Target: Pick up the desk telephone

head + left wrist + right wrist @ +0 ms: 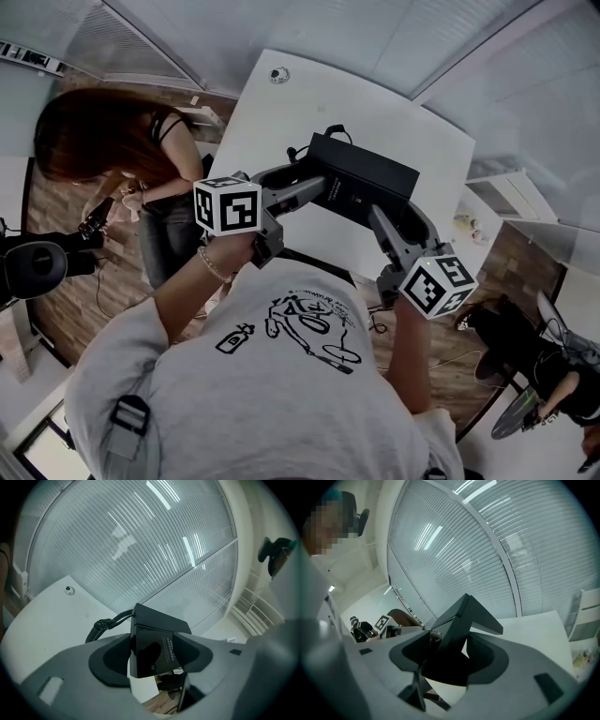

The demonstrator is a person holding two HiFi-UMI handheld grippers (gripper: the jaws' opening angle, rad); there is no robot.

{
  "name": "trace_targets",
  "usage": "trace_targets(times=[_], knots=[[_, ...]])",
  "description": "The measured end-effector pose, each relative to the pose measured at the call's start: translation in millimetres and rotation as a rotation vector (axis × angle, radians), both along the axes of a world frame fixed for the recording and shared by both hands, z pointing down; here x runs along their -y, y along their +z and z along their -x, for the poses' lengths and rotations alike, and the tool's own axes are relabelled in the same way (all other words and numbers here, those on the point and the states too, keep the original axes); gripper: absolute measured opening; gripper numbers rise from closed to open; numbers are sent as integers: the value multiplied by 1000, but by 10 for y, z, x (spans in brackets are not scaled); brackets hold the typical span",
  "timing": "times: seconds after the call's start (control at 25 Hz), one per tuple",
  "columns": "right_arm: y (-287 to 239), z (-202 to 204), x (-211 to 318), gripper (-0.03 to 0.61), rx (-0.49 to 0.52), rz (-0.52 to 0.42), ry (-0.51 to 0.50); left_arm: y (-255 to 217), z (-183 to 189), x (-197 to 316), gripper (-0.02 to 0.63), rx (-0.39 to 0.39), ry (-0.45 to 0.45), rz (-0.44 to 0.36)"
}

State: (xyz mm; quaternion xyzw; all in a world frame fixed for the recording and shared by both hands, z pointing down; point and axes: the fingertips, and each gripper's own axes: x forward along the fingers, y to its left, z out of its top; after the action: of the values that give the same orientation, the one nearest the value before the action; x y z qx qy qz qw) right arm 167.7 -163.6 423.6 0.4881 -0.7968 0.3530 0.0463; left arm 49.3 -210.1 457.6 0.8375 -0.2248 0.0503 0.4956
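Desk telephone [364, 178] is held over the near edge of the worktop [281, 122], tilted and apparently clear of the surface. Left tool [317, 187] is closed on the telephone's left end; in the left gripper view both pads are pressed against the black casing. Right tool [380, 217] is clamped likewise on the right end. Coiled cord [104, 623] is seen running from the casing toward the worktop.

Risks (judged):
- The casing is gripped only at its ends. A slip is likely if the tools are drawn apart or twisted unevenly, and the floor [159, 706] lies below.
- The cord may be pulled taut or snagged if the telephone is raised further.

Containers: none is made out in any view. A small round fitting [279, 75] is noted at the far corner.
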Motion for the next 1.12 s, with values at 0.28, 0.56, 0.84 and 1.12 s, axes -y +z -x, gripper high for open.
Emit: trace_targets(times=[0.28, 0.56, 0.84, 1.12], knots=[[-348, 42, 11, 236, 6, -33, -4, -398, 46, 15, 272, 16, 14, -70], [-433, 31, 7, 236, 3, -54, 0, -506, 47, 24, 272, 2, 12, -92], [-403, 24, 14, 233, 10, -43, -2, -488, 46, 29, 272, 6, 9, -85], [-427, 26, 16, 232, 15, -43, -2, -503, 49, 24, 272, 10, 8, -85]])
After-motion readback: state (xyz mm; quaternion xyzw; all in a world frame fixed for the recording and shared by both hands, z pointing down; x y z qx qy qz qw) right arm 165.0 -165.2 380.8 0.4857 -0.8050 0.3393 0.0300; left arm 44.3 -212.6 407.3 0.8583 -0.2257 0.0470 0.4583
